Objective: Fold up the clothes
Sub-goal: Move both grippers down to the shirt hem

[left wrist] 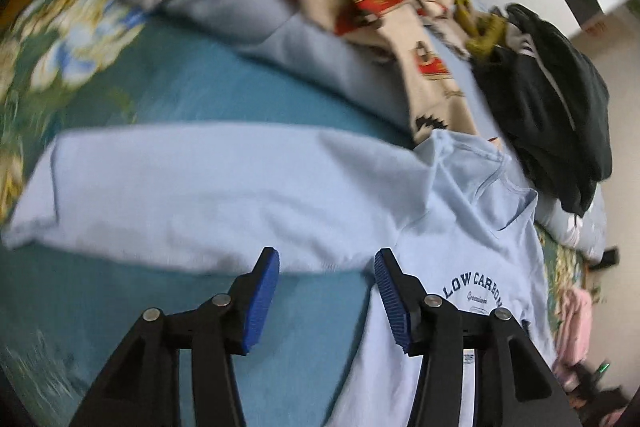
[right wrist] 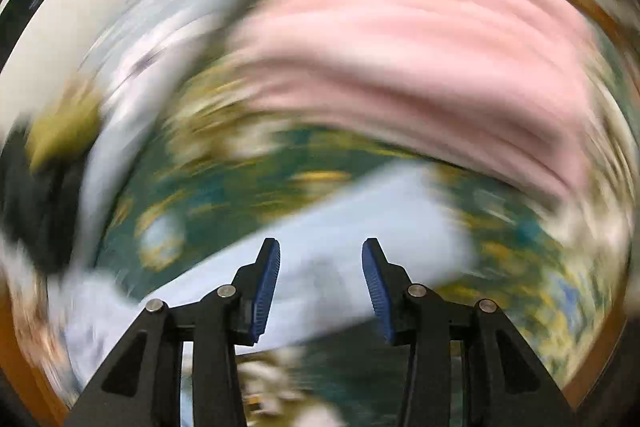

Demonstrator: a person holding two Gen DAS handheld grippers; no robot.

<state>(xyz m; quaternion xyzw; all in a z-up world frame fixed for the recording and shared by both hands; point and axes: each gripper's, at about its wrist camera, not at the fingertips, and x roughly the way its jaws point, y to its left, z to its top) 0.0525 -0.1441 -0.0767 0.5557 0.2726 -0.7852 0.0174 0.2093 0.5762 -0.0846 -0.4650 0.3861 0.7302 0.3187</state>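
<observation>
My left gripper (left wrist: 326, 291) hangs w/ jaws apart, nothing held, just over the light-blue T-shirt (left wrist: 248, 195); shirt lies flat on the teal floral bedspread (left wrist: 224, 87), sleeve stretched out leftward, "LOW CARBON" print by my right finger; right gripper (right wrist: 320, 287) also spread, empty, above a pale-blue cloth, prob. same shirt, but view badly smeared. Risk: pinching bedspread along w/ sleeve hem; blur suggests fast swing, so I could miss the edge or drag the shirt askew; patterned garment (left wrist: 384, 7) & dark pile (left wrist: 552, 99) sit near the collar, may snag.

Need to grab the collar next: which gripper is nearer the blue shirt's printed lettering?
Left. The left gripper is beside the lettering. The right gripper is over blurred pale cloth; no lettering shows there.
</observation>
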